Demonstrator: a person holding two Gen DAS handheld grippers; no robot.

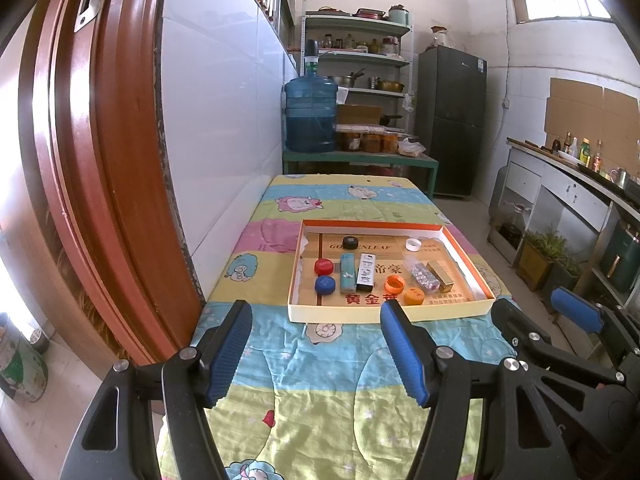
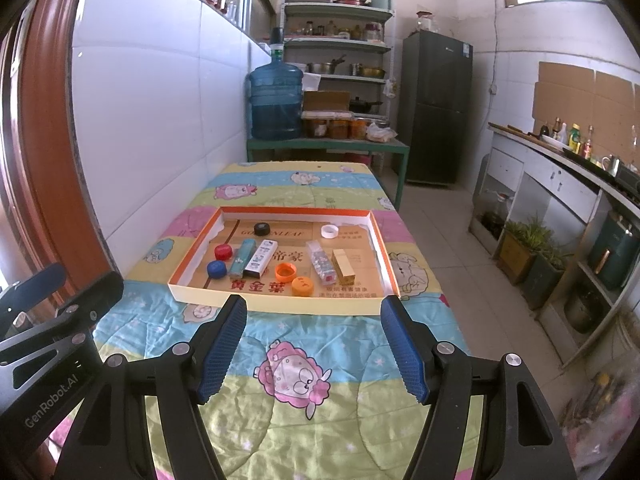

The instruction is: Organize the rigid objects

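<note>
A shallow cardboard tray (image 1: pixel 394 313) (image 2: pixel 280 302) with an orange inner rim lies on the cartoon-print cloth. In it are a red cap (image 1: pixel 323 267) (image 2: pixel 223 251), a blue cap (image 1: pixel 324 284) (image 2: pixel 216 269), two orange caps (image 1: pixel 396 284) (image 2: pixel 286 271), a black cap (image 1: pixel 352 242) (image 2: pixel 262 229), a white ring (image 1: pixel 413 245) (image 2: pixel 329 231), a teal lighter (image 1: pixel 347 273) (image 2: pixel 241 258), a black-and-white box (image 1: pixel 366 271) (image 2: pixel 262 258), a clear packet (image 1: pixel 424 277) (image 2: pixel 321 261) and a gold box (image 1: pixel 442 277) (image 2: pixel 343 266). My left gripper (image 1: pixel 316 316) and right gripper (image 2: pixel 314 312) hover open and empty in front of the tray.
A white tiled wall and a red-brown door frame (image 1: pixel 80 160) run along the left. A green bench with a water jug (image 1: pixel 310 114) (image 2: pixel 276 100), shelves and a dark fridge (image 1: pixel 452 120) stand behind the table. A kitchen counter (image 2: pixel 560 168) runs along the right.
</note>
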